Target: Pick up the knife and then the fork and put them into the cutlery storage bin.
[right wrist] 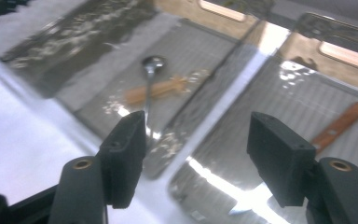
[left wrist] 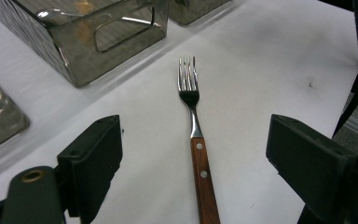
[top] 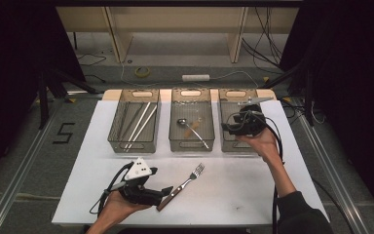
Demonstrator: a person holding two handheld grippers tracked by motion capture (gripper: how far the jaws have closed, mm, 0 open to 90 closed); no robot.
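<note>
A fork (top: 188,180) with a wooden handle lies on the white table (top: 243,185), tines pointing away. My left gripper (top: 165,191) rests at the handle's near end. In the left gripper view its jaws stand open on either side of the fork (left wrist: 193,116) without touching it. My right gripper (top: 226,127) hovers over the right bin (top: 233,147). It is open (right wrist: 198,140) with nothing between its jaws. A wooden-handled utensil (right wrist: 340,123) lies on the floor of that bin.
Three smoky clear bins stand in a row at the back of the table. The left bin (top: 132,146) holds long metal sticks. The middle bin (top: 191,146) holds a spoon (right wrist: 151,63) and a wooden-handled piece. Cables and a tape roll (top: 142,71) lie on the floor beyond.
</note>
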